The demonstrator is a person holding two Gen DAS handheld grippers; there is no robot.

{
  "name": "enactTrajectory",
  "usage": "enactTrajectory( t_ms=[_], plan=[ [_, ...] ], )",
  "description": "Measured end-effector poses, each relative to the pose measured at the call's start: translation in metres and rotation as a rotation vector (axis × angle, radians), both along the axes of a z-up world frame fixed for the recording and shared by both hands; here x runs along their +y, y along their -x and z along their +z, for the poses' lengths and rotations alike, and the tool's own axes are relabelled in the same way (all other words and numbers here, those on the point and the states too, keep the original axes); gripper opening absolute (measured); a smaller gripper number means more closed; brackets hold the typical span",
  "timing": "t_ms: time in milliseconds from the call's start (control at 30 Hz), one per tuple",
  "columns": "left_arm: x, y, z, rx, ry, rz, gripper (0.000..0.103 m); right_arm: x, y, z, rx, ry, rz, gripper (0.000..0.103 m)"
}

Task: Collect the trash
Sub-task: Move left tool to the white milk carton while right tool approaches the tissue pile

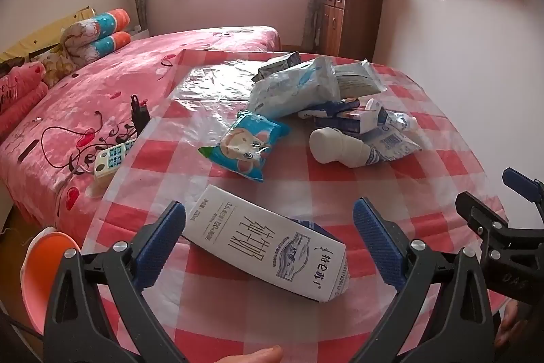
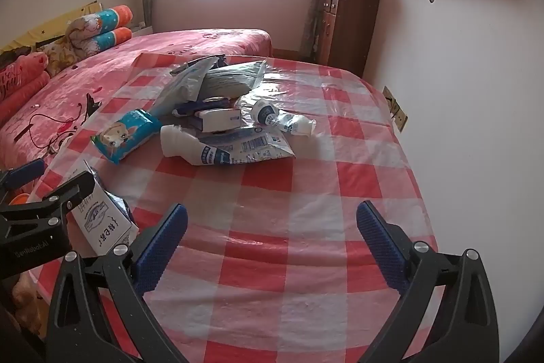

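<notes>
Left wrist view: the left gripper (image 1: 268, 240) is hanging over the near edge of the tabletop (image 1: 425, 165) with its fingers (image 1: 159, 244) spread wide, and a white milk carton (image 1: 268, 244) is lying flat between them, untouched by either pad. The carton is sitting askew to the fingers, so a clean pickup is probably asking for a slight wrist turn to square the pads on its long flat faces before closing, coming down low enough to avoid pinching only the top edge. Farther back a blue wipes pack (image 1: 244, 145), a white bottle (image 1: 340, 148) and a heap of wrappers (image 1: 306, 84) are waiting. An orange bin (image 1: 44, 264) is showing off the tabletop's left edge; only this view is giving it. Right wrist view: the right gripper (image 2: 272, 240) is hovering with fingers equally wide over bare checked cloth, holding nothing. This view is showing the carton only partly, behind the left gripper, but is revealing a second small bottle (image 2: 299, 125) lying right of the heap.
</notes>
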State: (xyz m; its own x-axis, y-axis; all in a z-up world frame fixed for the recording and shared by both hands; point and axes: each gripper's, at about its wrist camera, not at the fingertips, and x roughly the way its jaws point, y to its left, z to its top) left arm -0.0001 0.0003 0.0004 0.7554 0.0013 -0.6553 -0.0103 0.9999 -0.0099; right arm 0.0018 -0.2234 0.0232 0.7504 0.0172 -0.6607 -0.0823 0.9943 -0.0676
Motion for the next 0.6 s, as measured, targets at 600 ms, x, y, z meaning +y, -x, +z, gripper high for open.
enactTrajectory(
  t_ms=[600],
  plan=[
    [0.0029,0.0009,-0.0009,-0.001,0.013,-0.002,0.099,0.0002,-0.0001,-0.0043,0.006,-0.002,-0.001,0.098]
  ],
)
